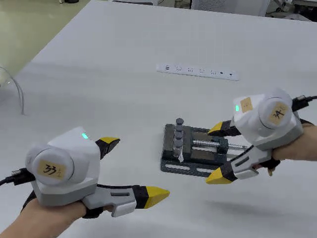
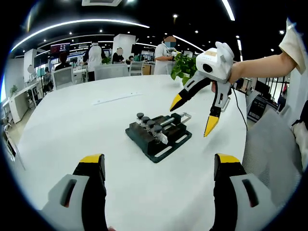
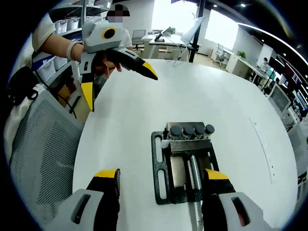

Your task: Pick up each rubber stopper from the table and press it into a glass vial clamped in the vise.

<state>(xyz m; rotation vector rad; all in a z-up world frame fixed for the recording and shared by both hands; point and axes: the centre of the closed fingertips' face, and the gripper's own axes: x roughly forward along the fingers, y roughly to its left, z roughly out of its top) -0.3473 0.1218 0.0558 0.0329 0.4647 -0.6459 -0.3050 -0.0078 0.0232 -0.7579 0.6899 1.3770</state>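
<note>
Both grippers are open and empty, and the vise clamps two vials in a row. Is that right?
No: the vise clamps four vials in a row, not two, as the right gripper view shows. The left gripper and right gripper are open and empty, as stated.

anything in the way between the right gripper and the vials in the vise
Nothing loose. Between the open right gripper and the dark-capped glass vials lies only the threaded screw of the black metal vise that clamps them.
</note>
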